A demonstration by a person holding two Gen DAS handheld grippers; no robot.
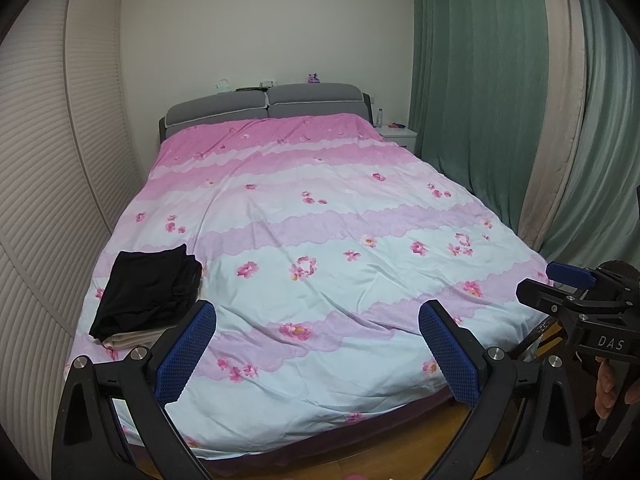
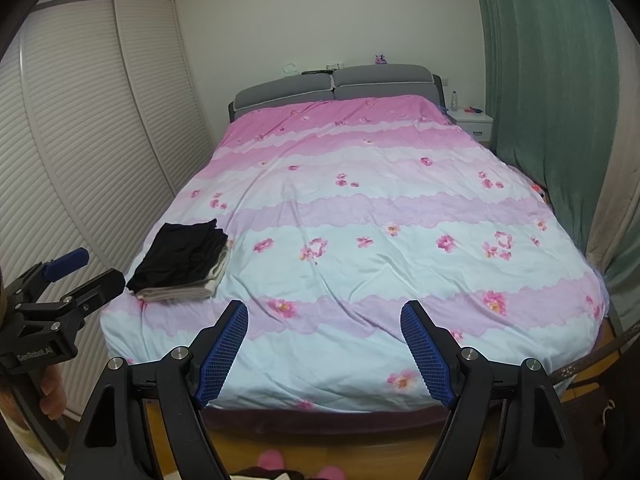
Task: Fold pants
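Folded black pants [image 1: 148, 290] lie on top of folded beige pants [image 1: 134, 338] at the near left corner of the bed; the stack also shows in the right wrist view [image 2: 180, 258]. My left gripper [image 1: 316, 316] is open and empty, held above the foot of the bed, right of the stack. My right gripper [image 2: 324, 316] is open and empty over the foot of the bed. Each gripper shows at the edge of the other's view: the right one [image 1: 560, 284], the left one [image 2: 80, 276].
The bed has a pink and pale blue flowered cover [image 1: 320, 220] and a grey headboard [image 1: 264, 104]. A slatted wardrobe [image 1: 48, 160] stands left, green curtains [image 1: 480, 80] right, a white nightstand [image 2: 470, 120] at the back. Wooden floor [image 1: 360, 448] lies below.
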